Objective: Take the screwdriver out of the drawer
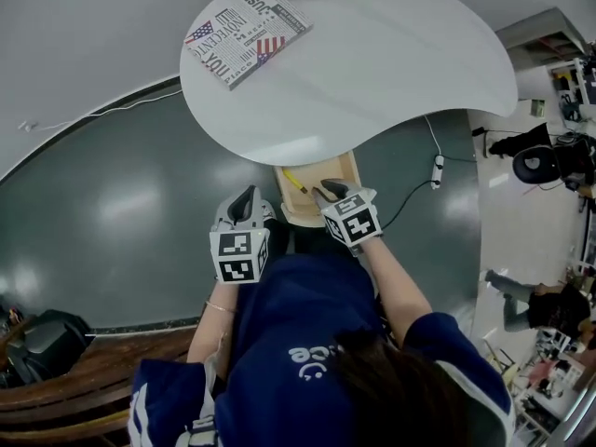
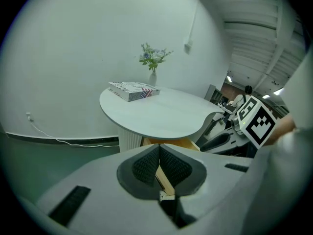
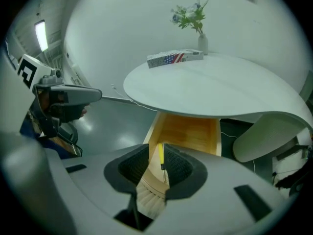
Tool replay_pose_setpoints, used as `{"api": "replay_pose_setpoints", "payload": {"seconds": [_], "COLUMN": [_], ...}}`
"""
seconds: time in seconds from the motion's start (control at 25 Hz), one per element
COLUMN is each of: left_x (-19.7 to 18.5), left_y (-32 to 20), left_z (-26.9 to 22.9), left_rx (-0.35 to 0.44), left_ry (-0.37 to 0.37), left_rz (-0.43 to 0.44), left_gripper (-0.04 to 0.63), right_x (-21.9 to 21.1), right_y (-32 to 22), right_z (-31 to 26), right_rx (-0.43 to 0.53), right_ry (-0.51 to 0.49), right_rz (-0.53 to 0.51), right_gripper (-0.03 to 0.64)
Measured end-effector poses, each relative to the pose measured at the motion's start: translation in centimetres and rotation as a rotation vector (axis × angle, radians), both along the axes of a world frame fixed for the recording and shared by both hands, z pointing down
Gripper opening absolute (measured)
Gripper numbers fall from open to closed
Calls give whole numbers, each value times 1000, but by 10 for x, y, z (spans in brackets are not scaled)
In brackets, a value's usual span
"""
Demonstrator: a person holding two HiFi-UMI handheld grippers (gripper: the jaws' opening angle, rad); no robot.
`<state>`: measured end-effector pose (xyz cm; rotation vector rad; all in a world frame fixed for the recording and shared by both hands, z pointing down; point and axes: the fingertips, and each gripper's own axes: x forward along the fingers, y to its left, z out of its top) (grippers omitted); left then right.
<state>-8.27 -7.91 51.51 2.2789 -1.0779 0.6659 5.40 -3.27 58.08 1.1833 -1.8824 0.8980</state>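
Observation:
The wooden drawer (image 1: 346, 164) stands pulled out from under the white table (image 1: 372, 63). A screwdriver with a yellow handle (image 1: 294, 181) lies in it along its left side. My right gripper (image 1: 328, 191) hangs over the drawer's front, pointing steeply down and open. In the right gripper view the screwdriver (image 3: 161, 156) shows in the gap of my right gripper (image 3: 157, 153), below it and untouched, inside the drawer (image 3: 188, 131). My left gripper (image 1: 247, 198) hovers just left of the drawer, holding nothing. In its own view the left gripper (image 2: 159, 148) has its tips together.
A book with a flag cover (image 1: 247, 33) lies on the table's far side, and a vase of flowers (image 2: 153, 65) stands behind it. A power strip with its cable (image 1: 438, 169) lies on the floor right of the drawer. A wooden bench (image 1: 56, 389) is at lower left.

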Motion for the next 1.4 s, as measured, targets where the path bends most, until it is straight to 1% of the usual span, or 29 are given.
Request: {"api": "replay_pose_setpoints", "payload": {"seconds": [0.12, 0.48, 0.76, 0.92, 1.12, 1.32, 1.4], "left_x": [1, -6, -18, -20, -27, -32, -34], "left_y": [-7, -20, -11, -7, -4, -1, 0], "left_z": [-1, 7, 14, 20, 22, 24, 26], "left_rx": [-7, -48, -88, -107, -115, -124, -128], "left_ry": [-8, -41, -85, -93, -107, -115, -117], "left_rz": [-12, -84, -126, -147, -171, -202, -214], "left_gripper": [5, 5, 5, 5, 5, 5, 5], "right_x": [-1, -2, -14, -19, -23, -24, -25], "right_y": [-4, -7, -9, -18, -18, -27, -27], "right_z": [11, 51, 78, 91, 109, 111, 112], "right_rx": [-48, -168, -222, -223, -270, -210, -198], "right_ry": [10, 42, 49, 65, 87, 102, 111], "right_rz": [-60, -221, -278, -314, -355, -338, -352], "right_gripper": [146, 160, 160, 164, 166, 161, 160]}}
